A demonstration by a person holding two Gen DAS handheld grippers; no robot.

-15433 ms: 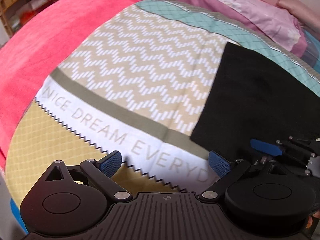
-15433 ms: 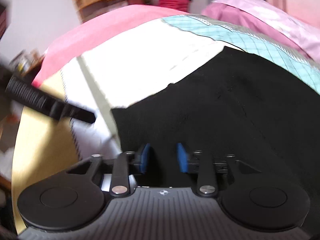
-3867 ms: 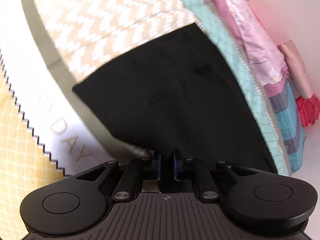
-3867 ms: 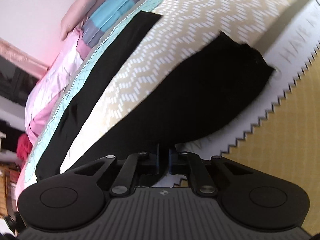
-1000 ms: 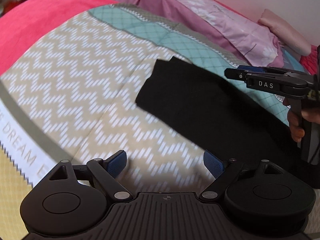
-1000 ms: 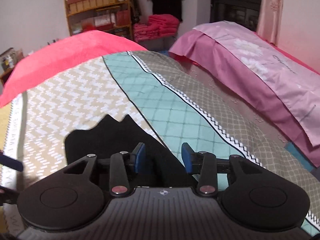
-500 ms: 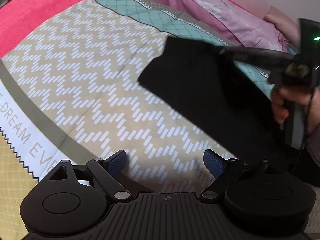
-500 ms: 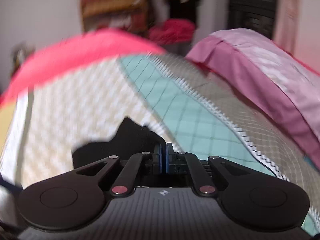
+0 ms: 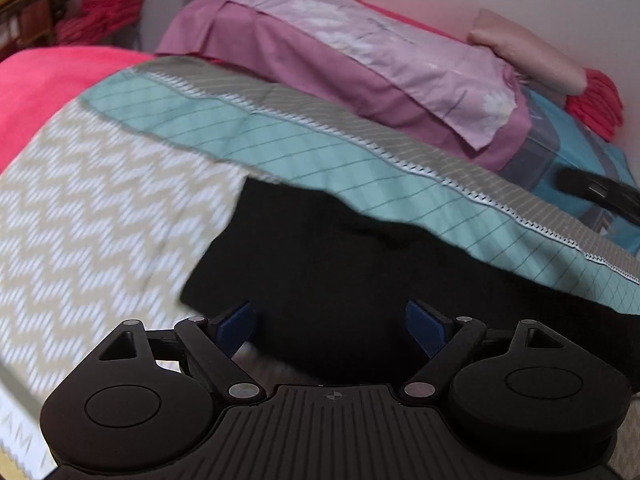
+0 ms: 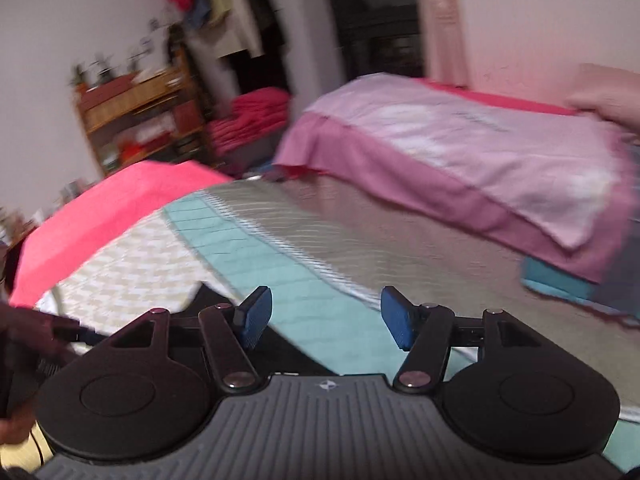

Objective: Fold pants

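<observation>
Presently on the bed (image 9: 120, 208): black pants (image 9: 340, 264), folded into a flat dark slab, lying across the zigzag-patterned beige and white part of the bedspread, far edge meeting the teal band (image 9: 320, 152) with its thin grid lines. Near left corner of the pants squared off; right end running out of sight toward the lower right.

Left tool (image 9: 332, 326): blue-padded fingers (image 9: 236, 326) spread wide, nothing between them, poised just over the near edge of the pants. Whether the pads touch the cloth cannot be told.

Right tool (image 10: 326, 316): fingers likewise spread wide and holding nothing, raised above the teal band, pointed across the room. Only a dark sliver of the pants (image 10: 288, 348) showing below and behind its fingers. View blurred.

Dark shape at the right edge of the left wrist view, over the blue cloth (image 9: 600, 194): probably part of the right tool, too blurred to be sure.

Other items:
- Grey band with fine diamond pattern (image 10: 380, 248), beside the teal band.
- Bright pink blanket (image 10: 104, 216) along the far left of the bed.
- Folded purple and pale pink sheet (image 9: 360, 56), stacked beyond the grey band.
- Blue cloth (image 9: 568, 148) under the sheet's right end.
- Peach pillow (image 9: 528, 56) and red fringed item (image 9: 596, 100) by the wall.
- Wooden shelf (image 10: 136, 116) against the far wall, red towels (image 10: 252, 116) piled beside it.
- Clothes hanging on the wall (image 10: 224, 8).
</observation>
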